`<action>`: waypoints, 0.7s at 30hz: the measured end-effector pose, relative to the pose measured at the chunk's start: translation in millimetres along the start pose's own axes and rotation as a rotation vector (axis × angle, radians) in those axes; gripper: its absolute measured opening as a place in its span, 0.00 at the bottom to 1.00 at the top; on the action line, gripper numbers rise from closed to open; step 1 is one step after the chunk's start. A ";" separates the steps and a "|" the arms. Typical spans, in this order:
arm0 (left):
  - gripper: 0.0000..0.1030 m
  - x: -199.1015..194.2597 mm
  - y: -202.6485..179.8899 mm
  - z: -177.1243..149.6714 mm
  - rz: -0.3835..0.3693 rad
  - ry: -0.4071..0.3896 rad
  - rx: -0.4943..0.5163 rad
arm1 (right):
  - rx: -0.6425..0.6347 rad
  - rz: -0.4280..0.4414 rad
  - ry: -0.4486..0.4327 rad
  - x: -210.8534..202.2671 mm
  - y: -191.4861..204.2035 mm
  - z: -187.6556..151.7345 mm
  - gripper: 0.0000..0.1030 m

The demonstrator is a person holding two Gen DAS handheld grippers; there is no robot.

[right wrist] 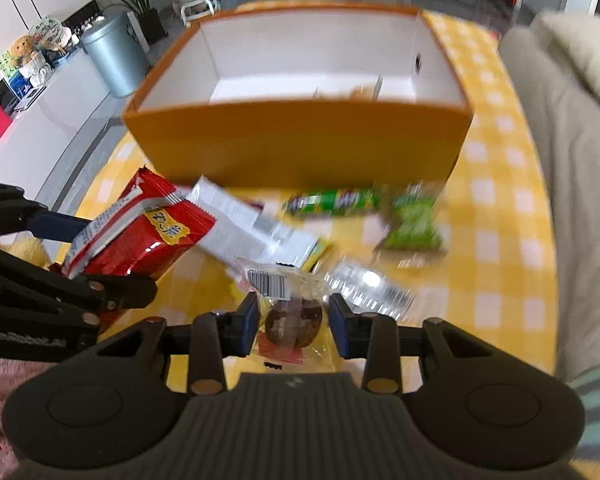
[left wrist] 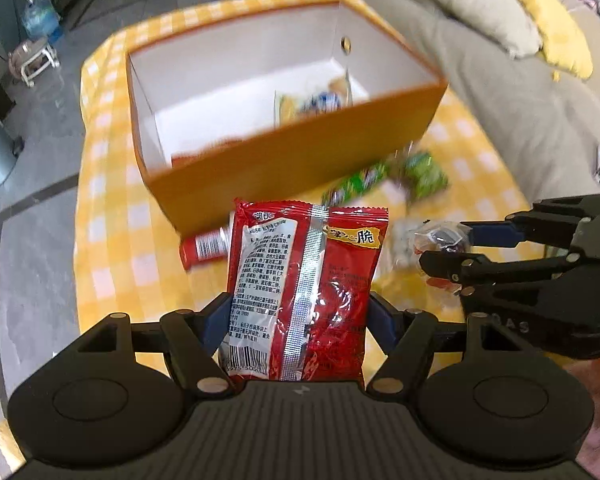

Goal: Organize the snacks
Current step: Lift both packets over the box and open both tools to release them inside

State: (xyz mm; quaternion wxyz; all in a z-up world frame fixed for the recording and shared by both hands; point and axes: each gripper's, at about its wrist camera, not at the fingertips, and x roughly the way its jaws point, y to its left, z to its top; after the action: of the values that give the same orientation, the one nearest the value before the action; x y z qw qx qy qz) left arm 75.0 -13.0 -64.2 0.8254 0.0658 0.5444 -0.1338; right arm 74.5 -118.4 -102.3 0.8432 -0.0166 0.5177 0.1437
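Jaws of my left gripper [left wrist: 298, 320] stand wide and are clamped on the red snack packet [left wrist: 304, 284], which stands upright between the blue pads with its back seam and printed text toward the camera. My right gripper [right wrist: 294, 320] has its jaws closer together, and they press on a small clear wrapper with a brown round snack [right wrist: 294, 320] inside; a barcode label sits on the top of this wrapper. In the left view I see the right gripper at the right edge, holding the same small wrapper above the cloth. Below and ahead of both grippers lies the yellow and white checked tablecloth [right wrist: 500, 208]. On it, near the box, lie a green long packet [right wrist: 332, 202] and a green small bag [right wrist: 414, 224], a white packet [right wrist: 252, 224] and a clear crinkled wrapper [right wrist: 370, 288], all blurred. A second red packet [left wrist: 204, 246] lies just beside the front wall of the box. Further out stands the orange box [left wrist: 292, 168] with white inside walls, open at the top, and some packets [left wrist: 316, 100] are already in its far right corner. A grey sofa [left wrist: 520, 112] with a yellow cushion stands beside the table.
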 end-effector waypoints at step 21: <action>0.79 -23.6 9.9 90.1 0.081 -0.126 0.094 | -0.129 -0.073 -0.178 -21.0 -9.9 103.7 0.34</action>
State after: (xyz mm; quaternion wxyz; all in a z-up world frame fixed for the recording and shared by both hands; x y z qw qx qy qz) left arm 148.5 -23.0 -7.0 0.8588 0.1180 0.4813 -0.1297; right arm 158.3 -114.2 -37.0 0.8877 -0.0769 0.4294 0.1471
